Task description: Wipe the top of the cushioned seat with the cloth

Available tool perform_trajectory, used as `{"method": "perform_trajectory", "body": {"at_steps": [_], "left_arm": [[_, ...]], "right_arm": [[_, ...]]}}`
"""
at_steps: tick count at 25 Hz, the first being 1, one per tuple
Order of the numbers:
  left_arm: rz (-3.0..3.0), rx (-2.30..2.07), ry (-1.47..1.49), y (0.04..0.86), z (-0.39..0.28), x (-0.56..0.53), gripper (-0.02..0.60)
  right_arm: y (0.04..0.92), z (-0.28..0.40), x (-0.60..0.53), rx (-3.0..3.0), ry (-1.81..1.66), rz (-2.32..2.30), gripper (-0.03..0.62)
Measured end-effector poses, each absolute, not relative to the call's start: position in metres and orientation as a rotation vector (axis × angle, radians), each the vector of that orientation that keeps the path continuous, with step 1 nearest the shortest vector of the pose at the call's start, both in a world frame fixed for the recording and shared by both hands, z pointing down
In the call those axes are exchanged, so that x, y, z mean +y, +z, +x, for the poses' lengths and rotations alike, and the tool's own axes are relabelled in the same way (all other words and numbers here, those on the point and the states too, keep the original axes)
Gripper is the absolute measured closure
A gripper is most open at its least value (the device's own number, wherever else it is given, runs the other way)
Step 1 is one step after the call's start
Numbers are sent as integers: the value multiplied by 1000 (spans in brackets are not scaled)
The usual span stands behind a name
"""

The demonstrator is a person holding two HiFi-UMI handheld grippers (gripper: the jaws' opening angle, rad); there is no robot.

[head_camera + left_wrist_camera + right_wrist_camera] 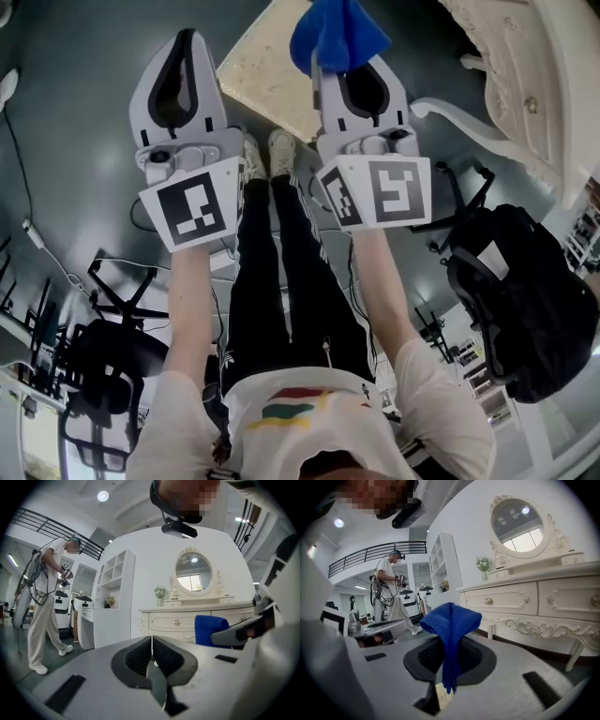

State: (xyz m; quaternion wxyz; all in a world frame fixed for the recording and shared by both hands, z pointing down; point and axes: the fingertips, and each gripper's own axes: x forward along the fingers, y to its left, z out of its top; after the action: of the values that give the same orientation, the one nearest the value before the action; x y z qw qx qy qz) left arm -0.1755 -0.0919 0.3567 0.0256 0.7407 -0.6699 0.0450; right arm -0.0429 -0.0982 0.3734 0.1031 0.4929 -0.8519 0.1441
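Head view: two grippers, one cloth [337,33], one cushioned seat [267,70].
Jaws: left gripper [185,39] closed, empty; right gripper [349,69] pinching cloth; dark floor [75,112].

An ornate white dresser [525,602] with an oval mirror [520,524] stands against the white wall [150,559] beside open white shelves [115,597], under a round ceiling light [102,496].

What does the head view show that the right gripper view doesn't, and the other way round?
Head view only: the wearer's legs and a black backpack. Right gripper view only: the oval mirror and a second person. Both: the white dresser and the blue cloth clamped in the right gripper.
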Motion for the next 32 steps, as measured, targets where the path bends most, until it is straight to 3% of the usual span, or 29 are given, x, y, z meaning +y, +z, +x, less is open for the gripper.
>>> {"method": "perform_trajectory", "body": {"at_steps": [15,27,32], "left_arm": [[2309,-2037,179,375,-170,-92,575],[2350,-1998,226,384,-160,-106,575],[2353,-1968,265,397,-156,-114,575]], "right_arm": [[412,-36,-85,-2454,556,1409,559],[470,-52,-142,-2365,1367,1351,559],[494,-64,-165,-2324,1522,1322,559]]}}
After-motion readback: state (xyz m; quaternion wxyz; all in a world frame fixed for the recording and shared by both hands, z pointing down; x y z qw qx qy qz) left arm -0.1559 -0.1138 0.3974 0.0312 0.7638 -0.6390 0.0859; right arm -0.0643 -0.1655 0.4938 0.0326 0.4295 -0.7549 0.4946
